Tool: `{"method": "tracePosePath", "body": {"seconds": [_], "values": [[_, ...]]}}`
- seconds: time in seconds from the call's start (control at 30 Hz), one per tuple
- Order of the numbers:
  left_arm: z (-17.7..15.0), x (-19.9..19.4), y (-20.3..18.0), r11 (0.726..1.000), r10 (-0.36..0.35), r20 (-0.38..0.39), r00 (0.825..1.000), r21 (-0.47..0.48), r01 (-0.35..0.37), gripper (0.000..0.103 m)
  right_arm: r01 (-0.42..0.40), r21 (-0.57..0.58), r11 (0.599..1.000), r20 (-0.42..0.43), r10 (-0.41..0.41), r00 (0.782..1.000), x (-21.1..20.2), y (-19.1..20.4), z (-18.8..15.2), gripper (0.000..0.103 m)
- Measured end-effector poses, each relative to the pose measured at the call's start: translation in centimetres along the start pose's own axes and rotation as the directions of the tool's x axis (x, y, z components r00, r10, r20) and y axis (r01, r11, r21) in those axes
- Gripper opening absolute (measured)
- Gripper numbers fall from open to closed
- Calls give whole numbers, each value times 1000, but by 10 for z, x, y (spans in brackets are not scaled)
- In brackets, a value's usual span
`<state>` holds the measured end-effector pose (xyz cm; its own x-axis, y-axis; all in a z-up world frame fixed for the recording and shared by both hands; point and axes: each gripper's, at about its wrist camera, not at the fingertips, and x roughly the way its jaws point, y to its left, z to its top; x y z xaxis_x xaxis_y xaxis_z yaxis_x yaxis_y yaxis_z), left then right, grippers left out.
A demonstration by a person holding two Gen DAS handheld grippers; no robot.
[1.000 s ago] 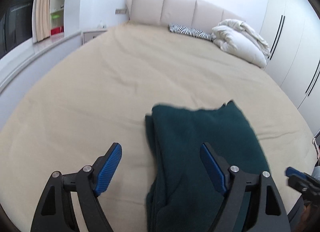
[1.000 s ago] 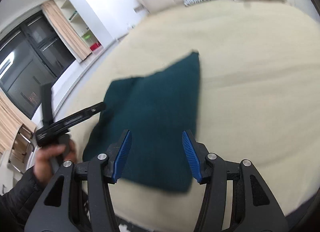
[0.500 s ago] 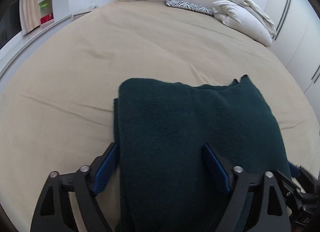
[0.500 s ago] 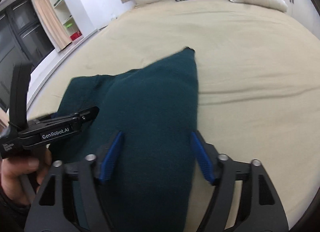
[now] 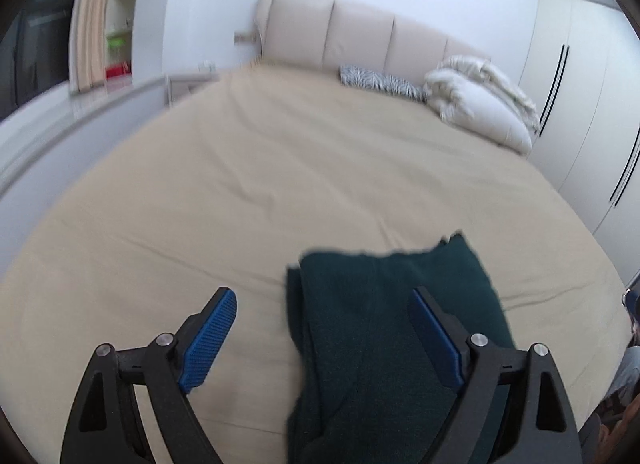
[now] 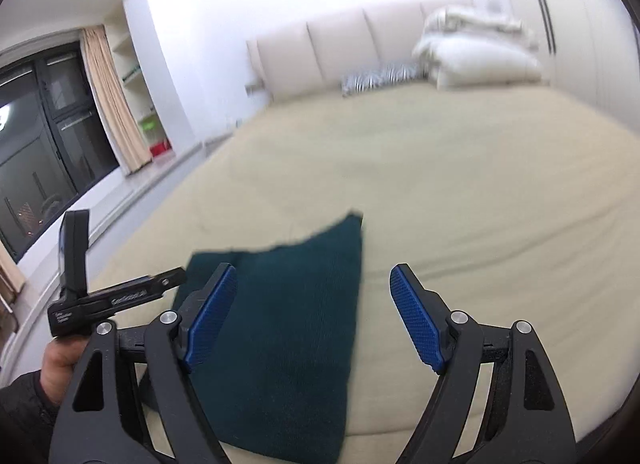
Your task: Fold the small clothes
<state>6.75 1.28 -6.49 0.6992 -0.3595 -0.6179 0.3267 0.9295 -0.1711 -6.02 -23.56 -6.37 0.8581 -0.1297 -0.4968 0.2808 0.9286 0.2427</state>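
A dark green garment [image 5: 384, 336] lies folded into a long strip on the beige bed sheet [image 5: 280, 184], its left edge doubled over. My left gripper [image 5: 320, 296] hovers above its left half, open, with both blue pads clear of the cloth. In the right wrist view the same garment [image 6: 288, 324] tapers to a far corner. My right gripper [image 6: 314, 270] hangs open over its right edge, holding nothing. The left gripper [image 6: 176, 277] shows side-on at the left, carried by a hand [image 6: 60, 360] in a dark sleeve.
White pillows [image 5: 480, 112] and a zebra-print cushion [image 5: 380, 82] rest against the padded headboard [image 5: 360, 36]. A white wardrobe [image 5: 580, 112] lines the right side. A low ledge [image 5: 60, 124] and a dark window [image 6: 40, 136] run along the left. The bed's near edge [image 6: 400, 434] is close below.
Half a second ago both grippers were low and close over the garment; both have since risen and drawn back. The right jaws stand wider than a second ago. The garment has stayed put.
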Motion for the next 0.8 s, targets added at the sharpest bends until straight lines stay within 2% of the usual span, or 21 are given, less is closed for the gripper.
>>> {"method": "tracePosePath", "body": {"seconds": [0.03,0.1,0.13,0.17,0.23,0.27,0.33,0.4,0.47,0.5,0.53,0.6,0.7,0.8], "values": [[5,-13,-1,1000,14,40,999,8,-15,101,12,-13,1000,38,-11,999,-11,4,4,79],[12,-49,-4,998,46,166,985,27,-51,103,43,-38,998,153,-37,988,-43,14,17,87],[15,-63,-5,997,62,209,976,34,-70,103,56,-42,998,204,-46,978,-55,18,21,98],[19,-79,-6,994,83,257,963,41,-96,103,72,-45,996,271,-57,961,-69,24,26,103],[26,-107,-12,988,125,329,936,50,-149,103,92,-48,995,372,-68,926,-93,33,35,103],[30,-123,-15,982,149,372,916,52,-181,103,108,-51,993,421,-77,904,-105,39,40,103],[36,-148,-20,977,167,448,878,46,-210,103,102,-68,992,453,-60,890,-119,46,52,103],[42,-178,-23,973,180,518,836,29,-228,103,74,-92,993,451,-25,892,-129,52,64,103],[48,-196,-25,971,166,543,823,54,-232,103,34,-102,994,460,17,888,-141,56,73,103],[49,-200,-27,971,150,543,826,78,-227,103,17,-103,994,471,33,881,-149,60,76,103],[51,-203,-27,970,138,532,836,99,-223,103,6,-102,995,484,45,874,-155,61,79,103],[52,-202,-28,958,167,487,857,124,-257,103,-11,-107,994,491,62,869,-164,63,83,103],[47,-195,-31,958,153,455,877,149,-244,103,-43,-113,993,468,92,879,-169,65,87,103],[41,-169,-27,968,166,361,918,120,-222,103,-48,-133,990,432,101,896,-164,69,84,103]]}}
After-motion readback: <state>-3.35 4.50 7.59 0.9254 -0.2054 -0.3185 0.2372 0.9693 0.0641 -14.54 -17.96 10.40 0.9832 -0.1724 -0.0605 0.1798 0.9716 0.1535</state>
